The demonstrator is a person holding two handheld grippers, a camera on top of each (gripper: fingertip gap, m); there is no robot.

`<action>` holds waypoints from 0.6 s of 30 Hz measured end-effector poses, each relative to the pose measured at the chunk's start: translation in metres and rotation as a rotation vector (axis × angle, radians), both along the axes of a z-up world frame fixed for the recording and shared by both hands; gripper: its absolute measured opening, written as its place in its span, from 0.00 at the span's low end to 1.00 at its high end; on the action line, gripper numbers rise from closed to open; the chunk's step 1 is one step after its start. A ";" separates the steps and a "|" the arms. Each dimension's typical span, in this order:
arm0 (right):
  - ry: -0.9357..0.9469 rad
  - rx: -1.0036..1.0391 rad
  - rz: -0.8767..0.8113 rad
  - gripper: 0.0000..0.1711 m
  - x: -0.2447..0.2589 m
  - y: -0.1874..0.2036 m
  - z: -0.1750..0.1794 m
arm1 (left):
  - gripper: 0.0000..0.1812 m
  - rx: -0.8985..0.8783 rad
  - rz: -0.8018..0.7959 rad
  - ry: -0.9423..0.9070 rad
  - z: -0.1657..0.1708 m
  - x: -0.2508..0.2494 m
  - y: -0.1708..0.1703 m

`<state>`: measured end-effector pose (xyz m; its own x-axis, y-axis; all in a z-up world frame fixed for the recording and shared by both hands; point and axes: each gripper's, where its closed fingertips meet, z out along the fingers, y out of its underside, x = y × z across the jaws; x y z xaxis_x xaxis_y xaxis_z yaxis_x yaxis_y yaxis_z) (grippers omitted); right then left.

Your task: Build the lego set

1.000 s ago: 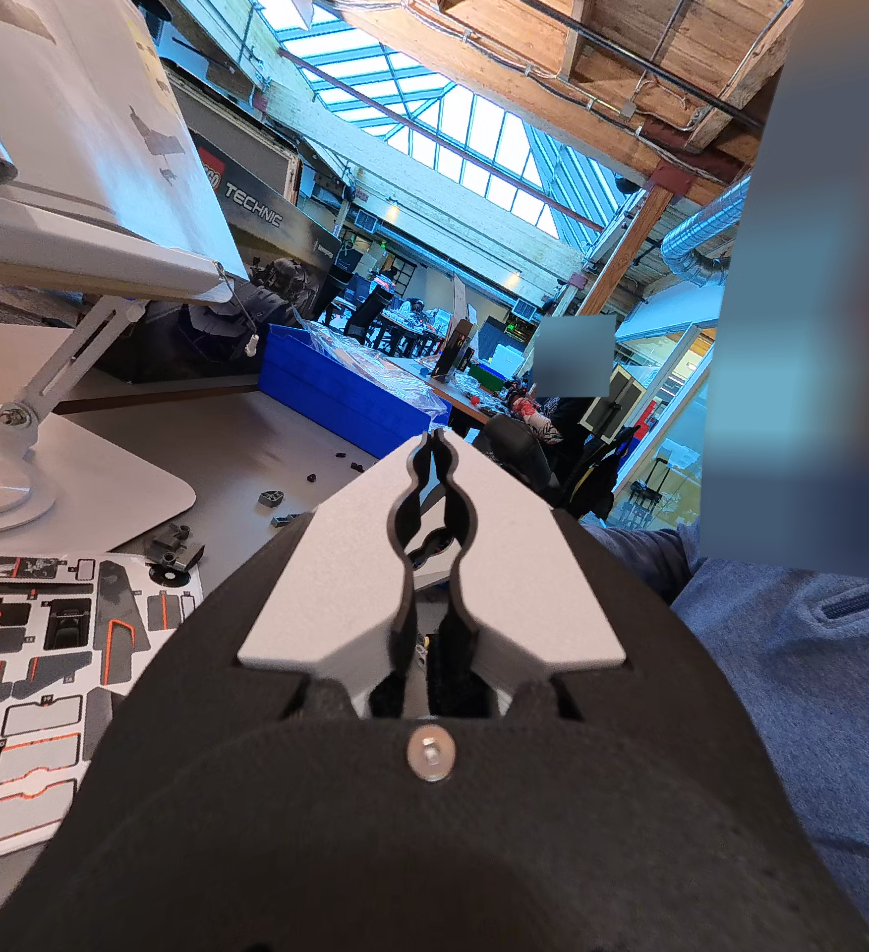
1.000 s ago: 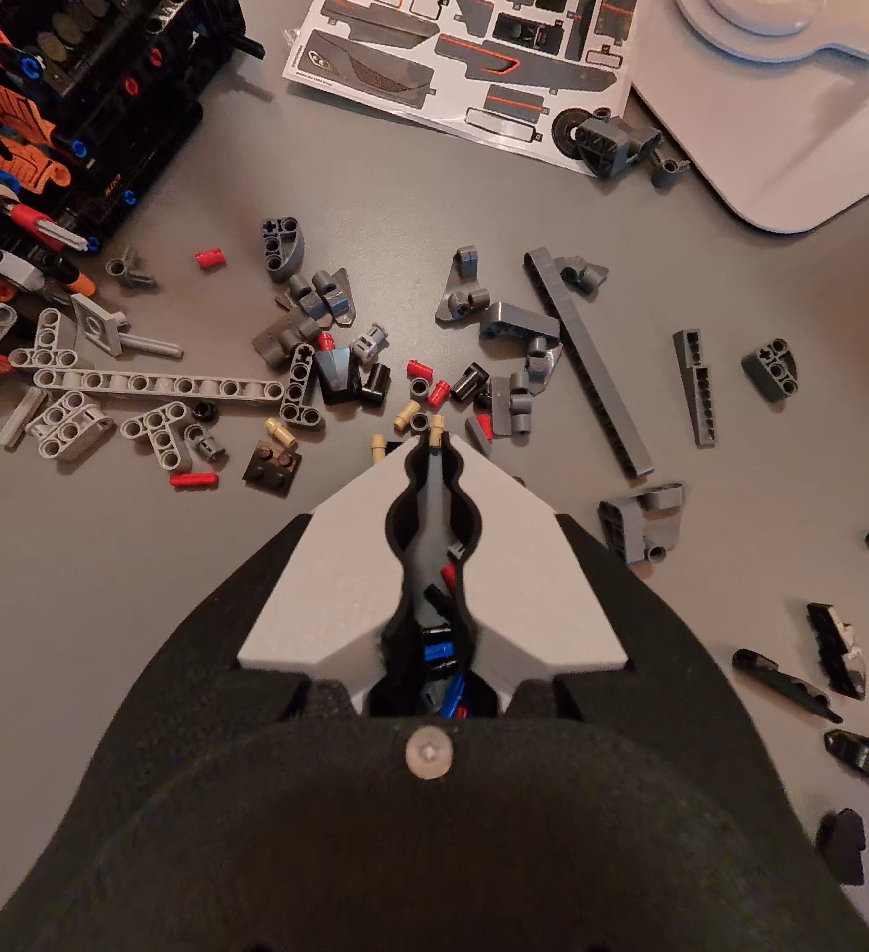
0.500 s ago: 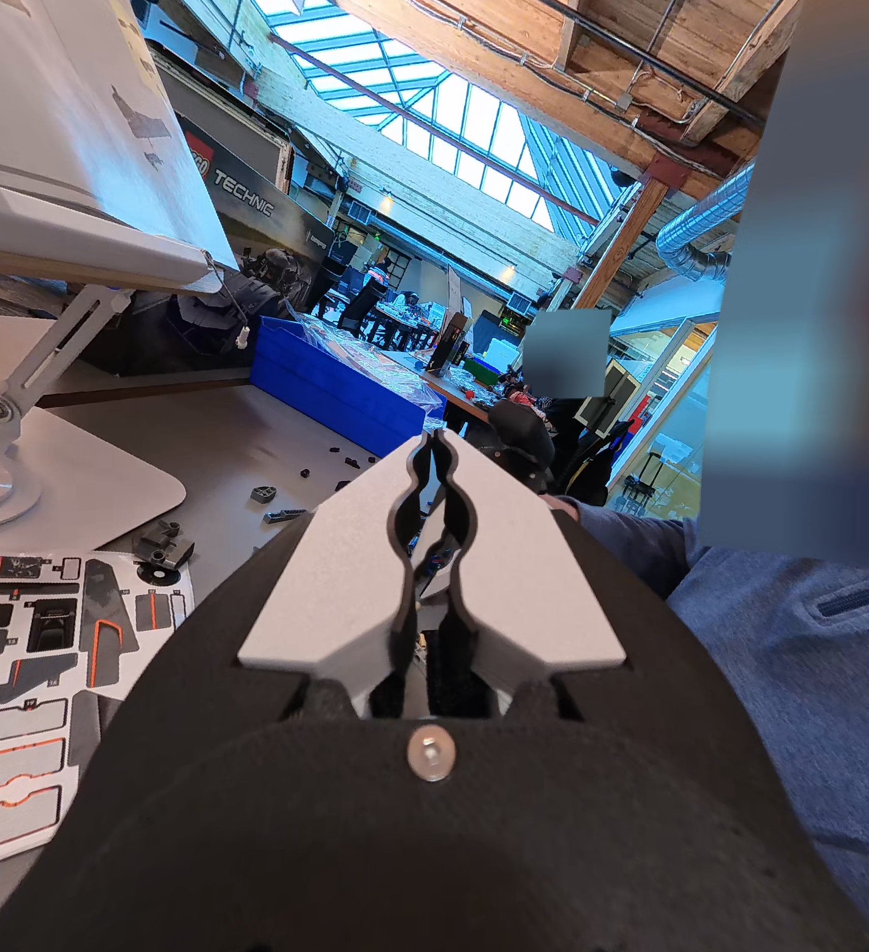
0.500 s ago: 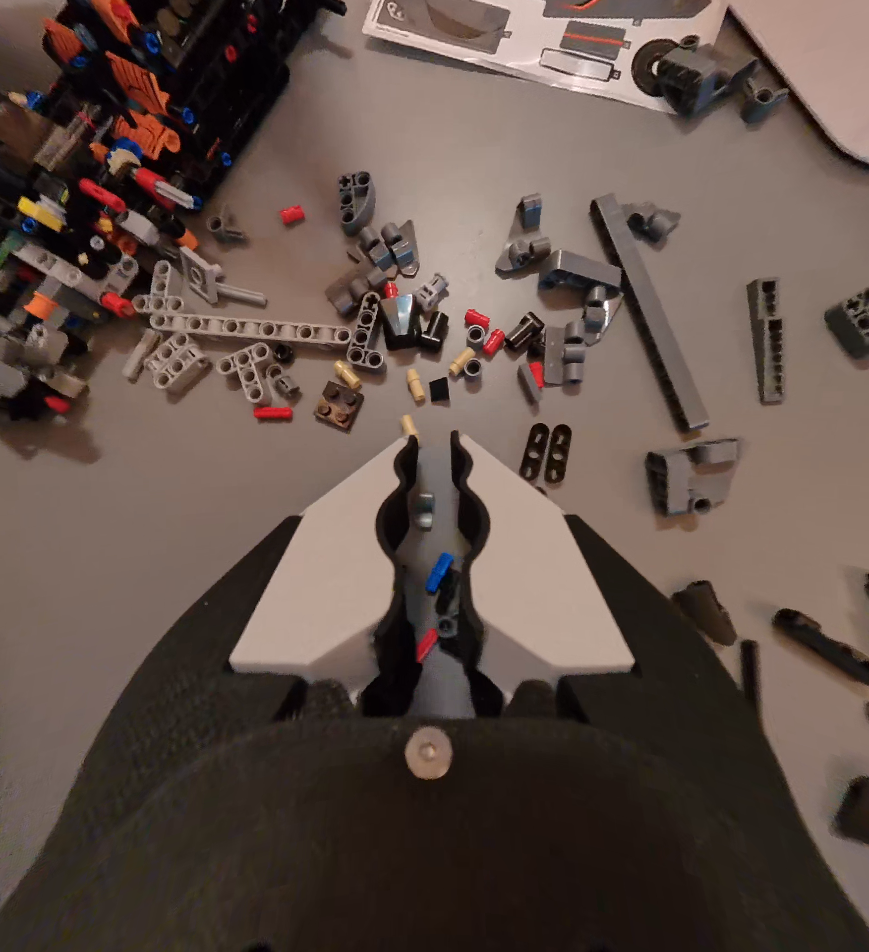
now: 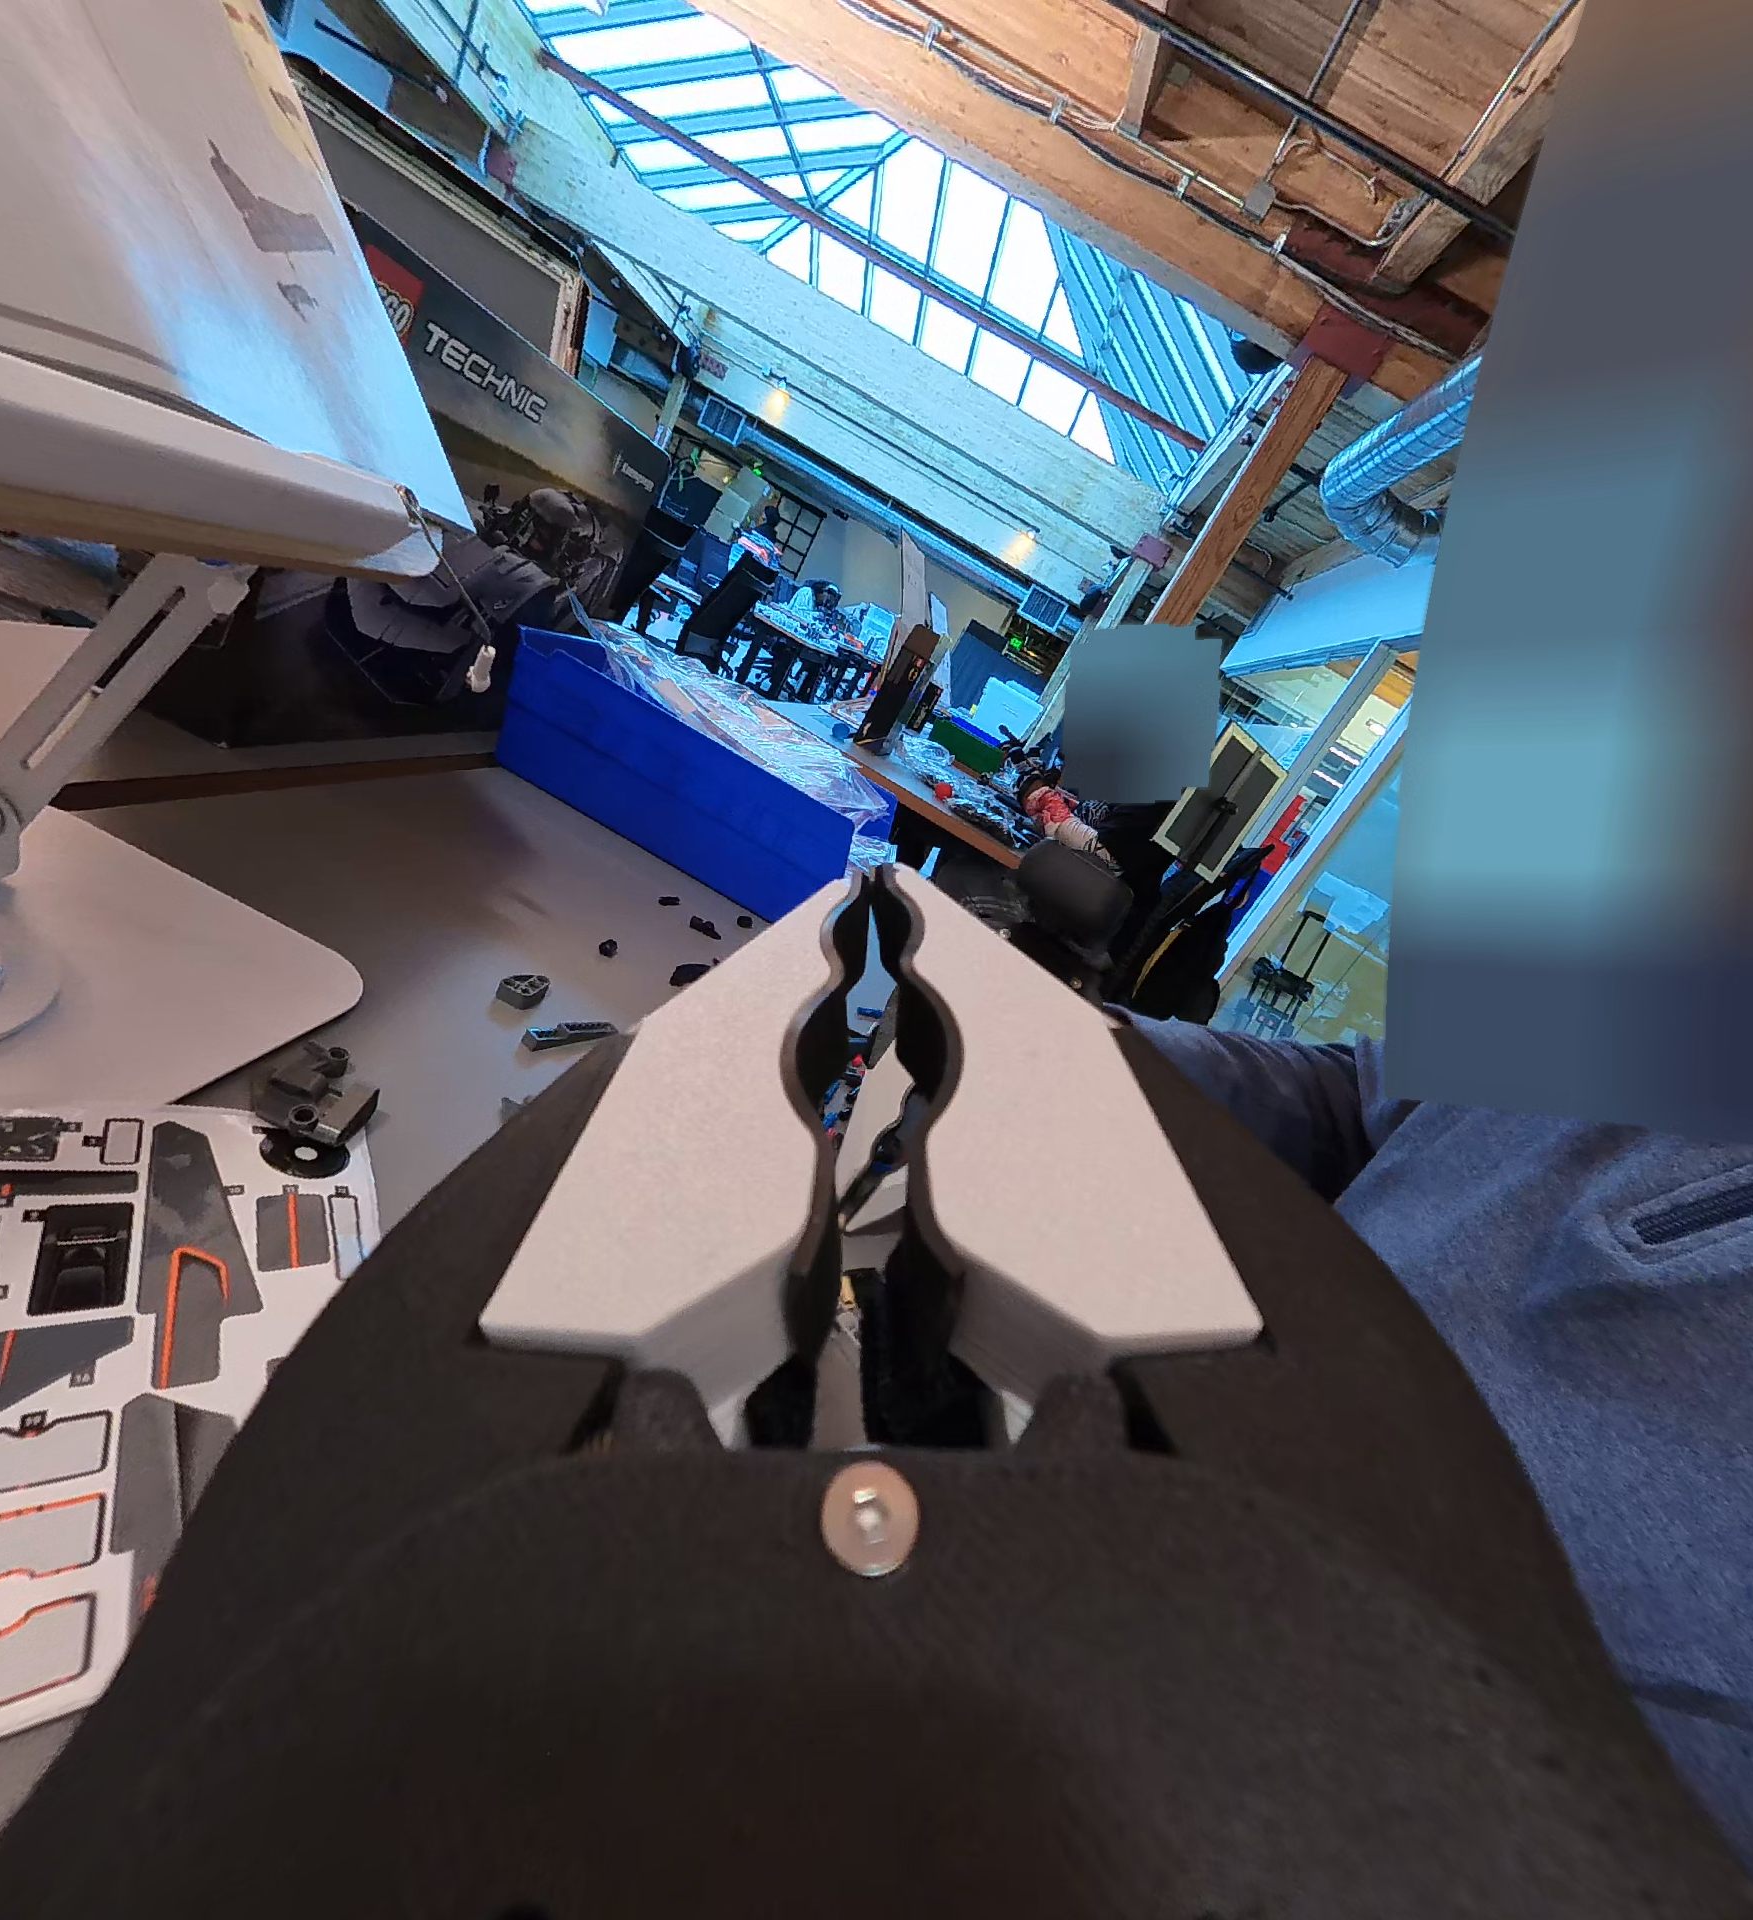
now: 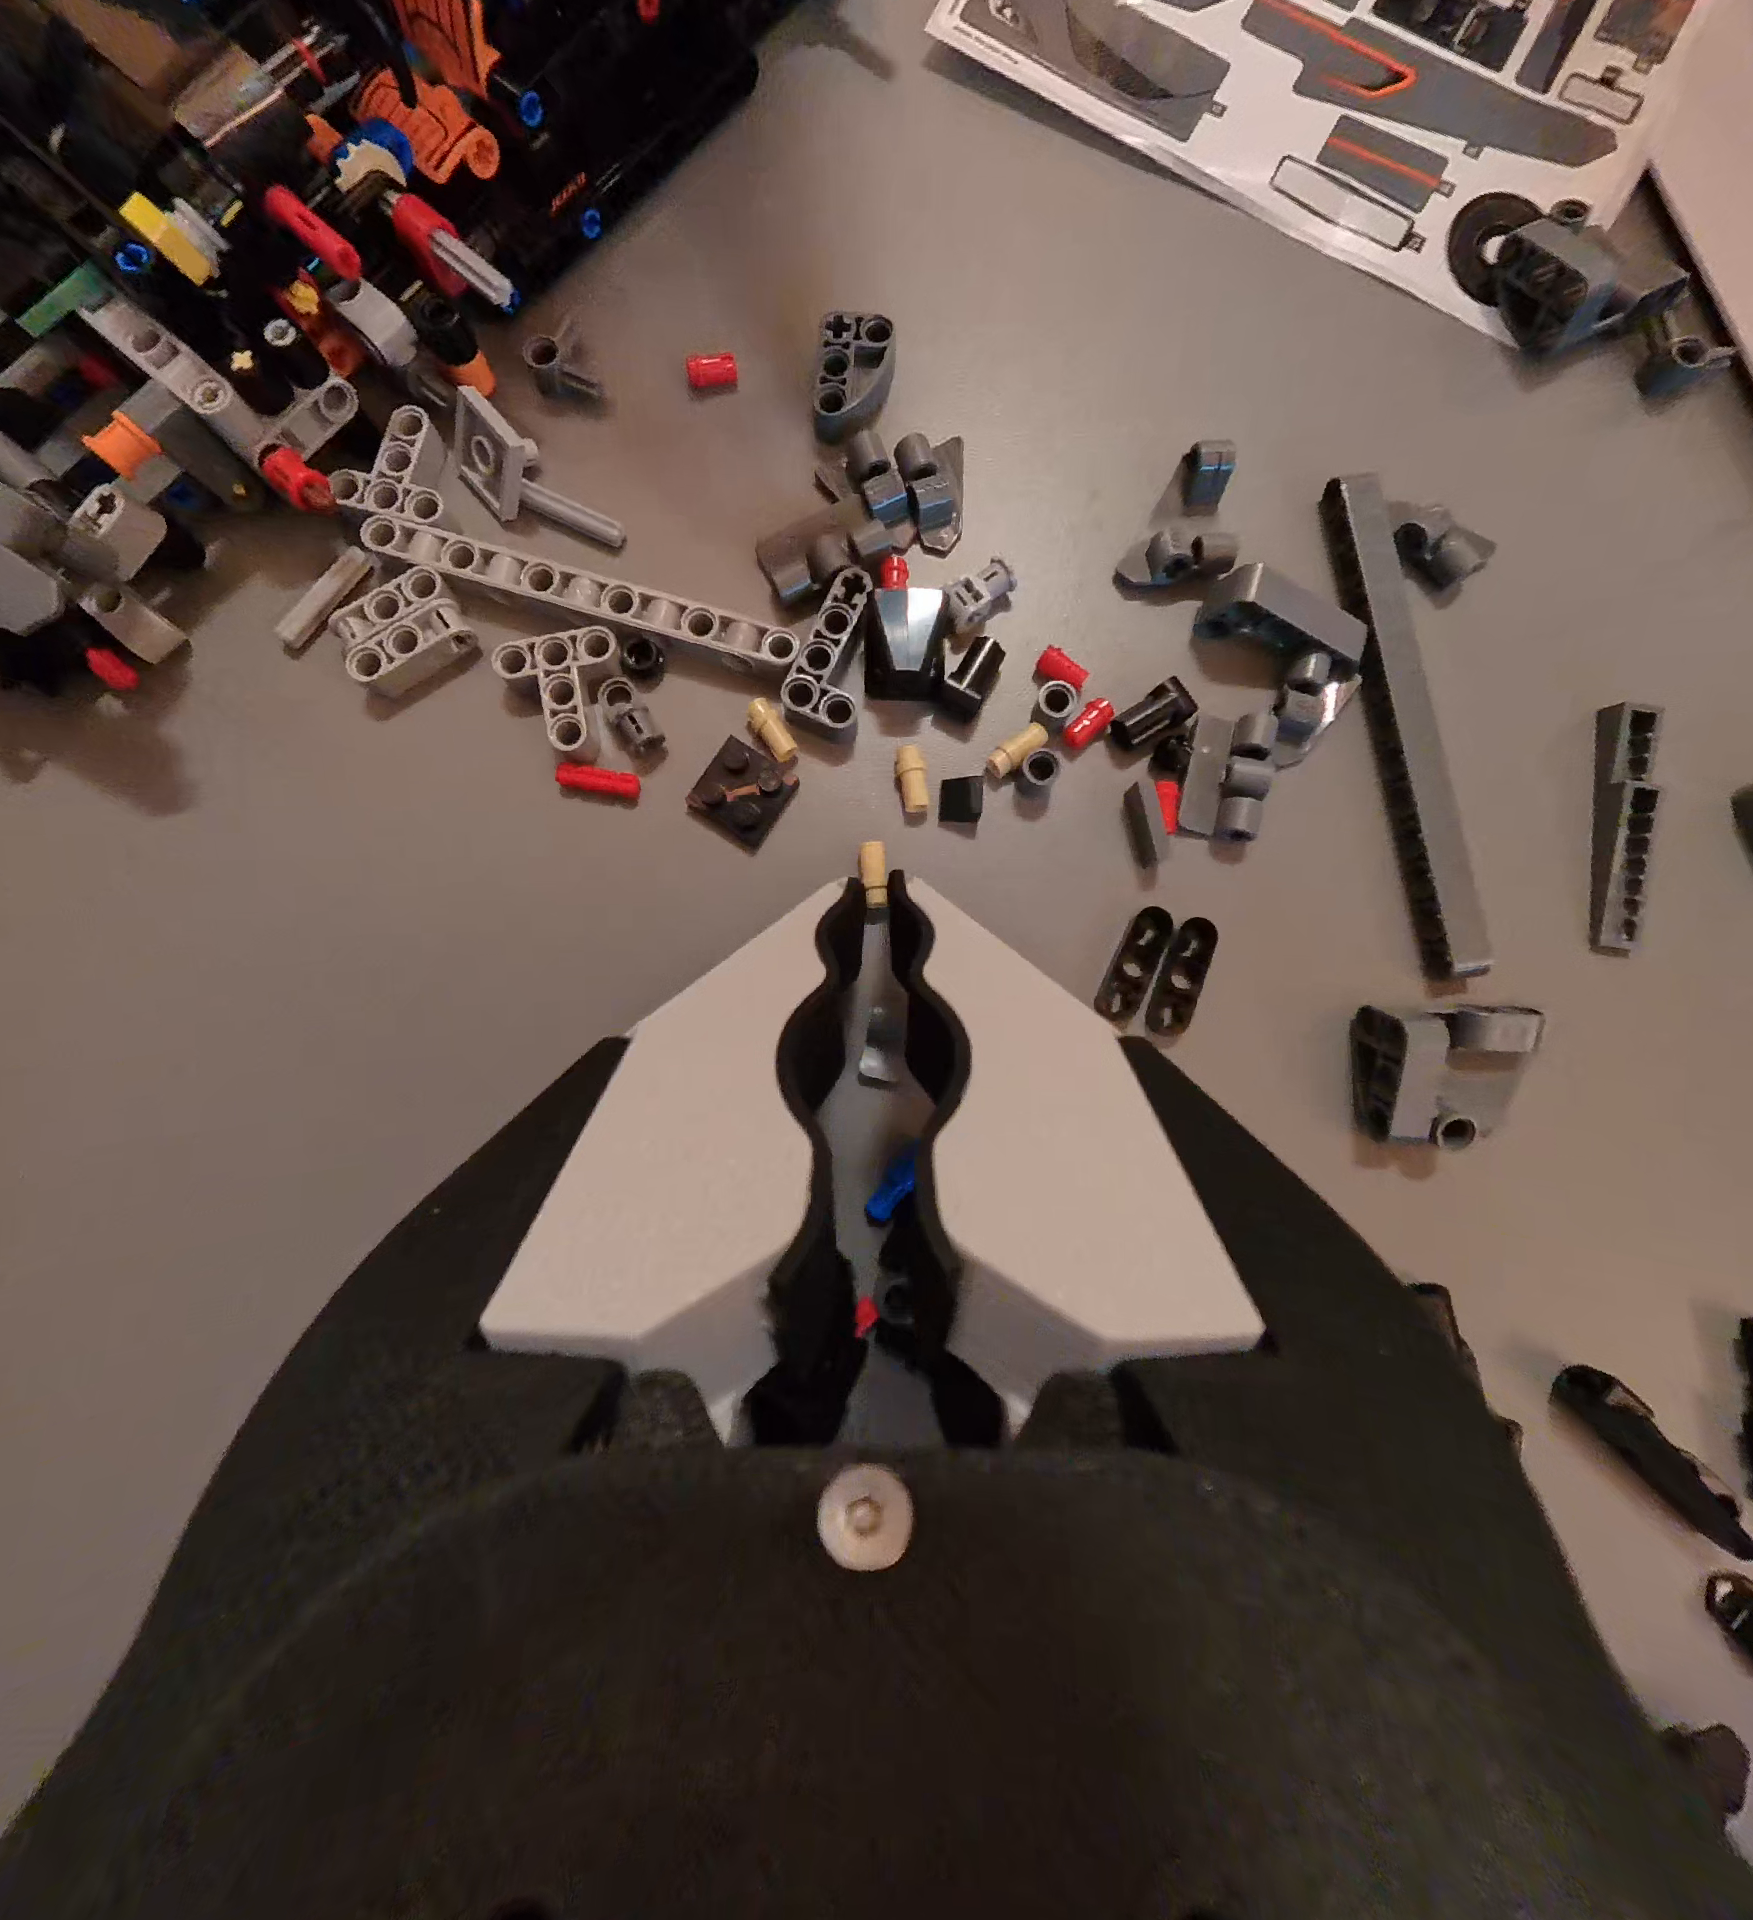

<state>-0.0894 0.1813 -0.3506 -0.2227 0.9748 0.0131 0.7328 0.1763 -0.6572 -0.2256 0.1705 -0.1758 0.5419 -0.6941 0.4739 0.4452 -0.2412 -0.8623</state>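
Note:
My right gripper (image 6: 874, 883) points down at the grey table (image 6: 228, 1039) and is shut on a small tan pin (image 6: 870, 864) that sticks out past its tips. Loose lego parts lie just beyond: more tan pins (image 6: 911, 779), red pins (image 6: 597, 779), a long light grey beam (image 6: 581, 587), a long dark grey beam (image 6: 1407, 717). The part-built black and orange model (image 6: 176, 208) is at the far left. My left gripper (image 5: 874, 878) is shut and empty, raised and tilted up towards the room.
A sticker sheet (image 6: 1319, 94) lies at the far right, also in the left wrist view (image 5: 72, 1351). A white book stand (image 5: 124, 956) holds an instruction booklet (image 5: 124, 208). A blue bin (image 5: 664, 769) sits behind. Black parts (image 6: 1661, 1455) lie at the right. A person's blue sleeve (image 5: 1578, 1351) is close. My hands' fingertips stand some 20 centimeters from each other.
My right gripper rose from the parts pile and its jaws closed from slightly open onto the tan pin. My left gripper swung a little and stayed shut.

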 end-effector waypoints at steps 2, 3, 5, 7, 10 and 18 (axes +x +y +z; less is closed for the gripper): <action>0.038 -0.029 -0.008 0.01 -0.004 -0.003 0.010 | 0.00 0.003 -0.001 -0.016 0.002 0.001 0.000; 0.072 -0.037 -0.015 0.01 -0.008 -0.003 0.019 | 0.00 0.003 -0.002 -0.026 0.004 0.001 0.001; 0.153 -0.054 -0.030 0.01 -0.020 -0.004 0.044 | 0.00 0.005 0.007 -0.039 0.006 0.001 0.001; 0.250 -0.083 -0.033 0.01 -0.035 -0.007 0.072 | 0.00 0.005 -0.002 -0.060 0.008 0.003 0.001; 0.365 -0.071 -0.029 0.01 -0.056 -0.009 0.109 | 0.00 0.015 -0.002 -0.082 0.013 0.004 0.001; 0.450 0.004 0.018 0.01 -0.084 -0.013 0.151 | 0.00 -0.016 -0.007 -0.042 0.009 0.020 -0.001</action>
